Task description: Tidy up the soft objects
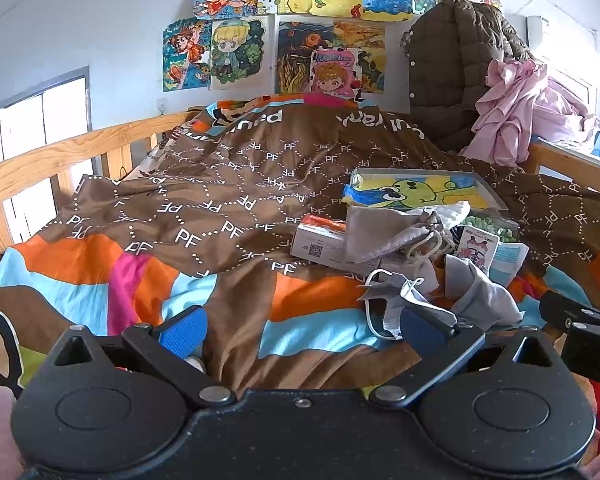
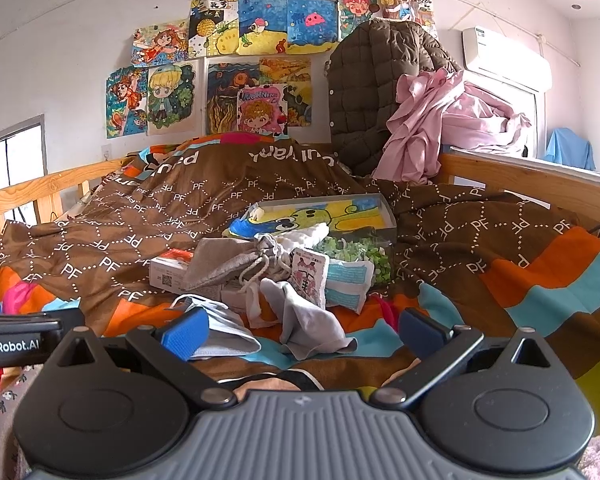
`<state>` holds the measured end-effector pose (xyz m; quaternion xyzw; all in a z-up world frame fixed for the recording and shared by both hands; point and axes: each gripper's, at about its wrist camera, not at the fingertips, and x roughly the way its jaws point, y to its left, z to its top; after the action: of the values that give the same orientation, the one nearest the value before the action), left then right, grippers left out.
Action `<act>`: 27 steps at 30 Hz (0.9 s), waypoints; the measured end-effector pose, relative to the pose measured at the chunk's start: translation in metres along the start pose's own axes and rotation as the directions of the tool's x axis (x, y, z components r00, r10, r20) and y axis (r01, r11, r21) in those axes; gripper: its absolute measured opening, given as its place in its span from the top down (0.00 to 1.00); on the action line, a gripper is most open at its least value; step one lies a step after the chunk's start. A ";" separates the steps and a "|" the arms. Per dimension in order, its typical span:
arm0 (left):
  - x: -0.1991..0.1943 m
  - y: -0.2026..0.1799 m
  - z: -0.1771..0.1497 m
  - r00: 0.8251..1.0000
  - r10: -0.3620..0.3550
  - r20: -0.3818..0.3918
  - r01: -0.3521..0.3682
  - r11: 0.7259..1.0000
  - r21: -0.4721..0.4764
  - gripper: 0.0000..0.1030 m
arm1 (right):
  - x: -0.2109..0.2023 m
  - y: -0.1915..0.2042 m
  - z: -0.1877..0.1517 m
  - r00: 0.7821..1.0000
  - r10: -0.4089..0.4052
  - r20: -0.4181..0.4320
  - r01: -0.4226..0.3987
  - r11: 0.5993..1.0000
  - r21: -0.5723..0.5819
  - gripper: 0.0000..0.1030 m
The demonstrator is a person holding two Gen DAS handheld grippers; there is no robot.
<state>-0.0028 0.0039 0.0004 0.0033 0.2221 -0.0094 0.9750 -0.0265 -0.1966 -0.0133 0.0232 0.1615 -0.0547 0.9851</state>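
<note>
A heap of small things lies on the patterned quilt [image 1: 228,200] [image 2: 112,248]: a grey drawstring pouch [image 1: 384,236] [image 2: 224,262], a grey cloth [image 1: 480,288] [image 2: 312,328], a pale face mask [image 1: 392,296] [image 2: 224,332], a white carton [image 1: 320,242] [image 2: 168,274], and a flat box with a green cartoon drawing [image 1: 420,192] [image 2: 324,216]. My left gripper [image 1: 304,330] is open, its right finger beside the mask. My right gripper [image 2: 300,332] is open around the grey cloth, with nothing gripped.
A wooden bed rail [image 1: 60,156] [image 2: 520,172] runs along both sides. A brown padded jacket [image 1: 452,76] [image 2: 372,92] and pink fabric [image 1: 532,108] [image 2: 452,120] are piled at the headboard. Drawings cover the wall [image 1: 100,20]. The other gripper's black body [image 1: 588,340] [image 2: 16,340] shows at each view's edge.
</note>
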 end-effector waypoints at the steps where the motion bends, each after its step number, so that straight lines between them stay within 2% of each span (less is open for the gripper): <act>1: 0.000 0.000 0.000 1.000 0.001 -0.001 -0.001 1.000 -0.001 0.01 | 0.000 0.000 0.000 1.000 0.000 0.000 0.000 1.000 0.000 0.00; 27: 0.006 -0.001 -0.003 1.000 0.013 -0.019 -0.013 1.000 -0.007 0.01 | -0.001 0.000 0.000 1.000 0.000 0.001 0.000 1.000 -0.001 0.00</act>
<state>0.0014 0.0025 -0.0045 0.0014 0.2311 -0.0023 0.9729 -0.0270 -0.1969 -0.0130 0.0228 0.1608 -0.0548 0.9852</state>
